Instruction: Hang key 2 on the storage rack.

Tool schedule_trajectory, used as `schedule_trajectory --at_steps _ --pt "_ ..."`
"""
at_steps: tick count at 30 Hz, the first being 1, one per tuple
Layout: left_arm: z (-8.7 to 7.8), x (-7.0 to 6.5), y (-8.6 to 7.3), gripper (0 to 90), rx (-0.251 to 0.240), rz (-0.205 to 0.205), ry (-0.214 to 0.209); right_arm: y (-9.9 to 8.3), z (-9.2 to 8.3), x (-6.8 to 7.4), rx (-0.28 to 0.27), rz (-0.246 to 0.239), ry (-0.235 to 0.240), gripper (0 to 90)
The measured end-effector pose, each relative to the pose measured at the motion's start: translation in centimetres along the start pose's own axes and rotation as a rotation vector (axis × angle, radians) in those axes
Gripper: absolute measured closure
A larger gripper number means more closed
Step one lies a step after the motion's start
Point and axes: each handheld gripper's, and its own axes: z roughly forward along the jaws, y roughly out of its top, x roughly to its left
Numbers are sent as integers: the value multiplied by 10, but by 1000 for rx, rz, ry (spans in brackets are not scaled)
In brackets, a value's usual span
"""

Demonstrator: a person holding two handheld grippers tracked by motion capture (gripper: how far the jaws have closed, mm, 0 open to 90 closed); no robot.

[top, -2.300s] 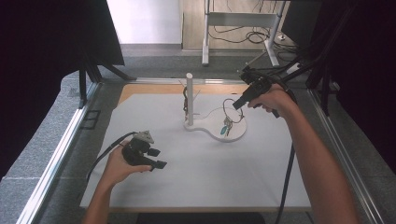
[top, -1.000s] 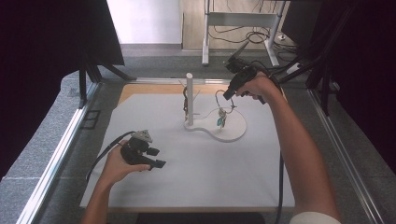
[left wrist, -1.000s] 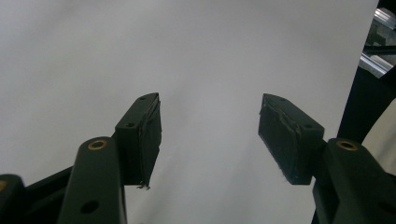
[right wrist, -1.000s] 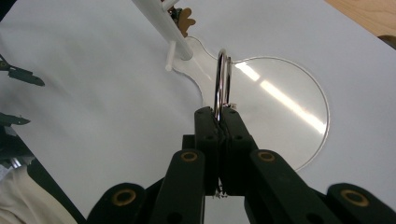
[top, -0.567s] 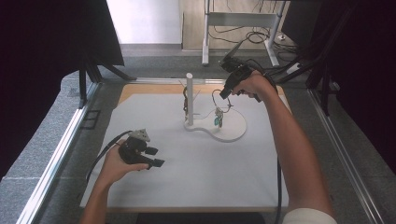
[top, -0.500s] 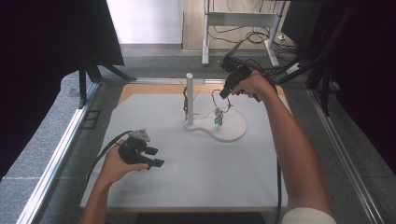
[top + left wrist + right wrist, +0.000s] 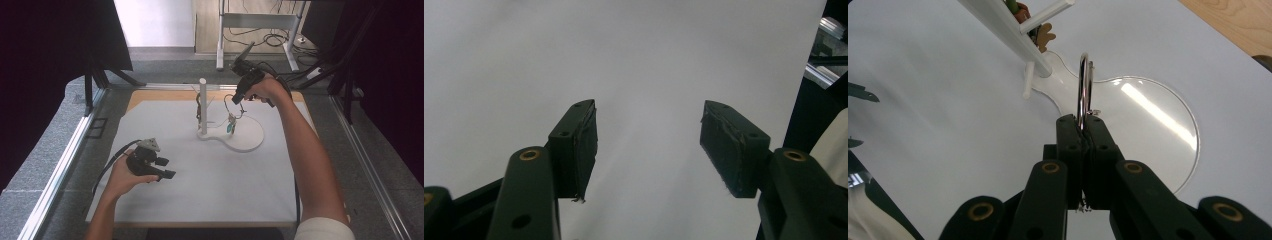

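A white stand has an upright post [image 7: 203, 106] with short pegs and a flat round base [image 7: 247, 135] on the white mat. My right gripper [image 7: 236, 99] hovers above the base, just right of the post, shut on a metal key ring [image 7: 1083, 85]. Small charms [image 7: 230, 125], one of them teal, dangle from that ring over the base. A brown charm [image 7: 1042, 34] hangs on the post beside a peg [image 7: 1049, 13]. My left gripper [image 7: 164, 170] rests low over the mat at the near left, open with nothing between its pads [image 7: 576, 145].
The mat [image 7: 210, 185] lies on a wooden board inside a metal-railed frame [image 7: 65, 155]. Black curtains stand at both sides. A desk frame and cables [image 7: 260, 30] sit beyond the far edge. Each gripper trails a cable.
My right gripper has carried the ring and its charms left and a little back, from over the base's right side toward the post. The left hand has stayed put.
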Motion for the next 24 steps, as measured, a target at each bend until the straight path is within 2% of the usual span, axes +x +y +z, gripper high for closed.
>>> schedule_trajectory --at_steps 24 --pt "-3 -1 -1 403 -1 7 0 29 14 5 -7 -24 -5 874"
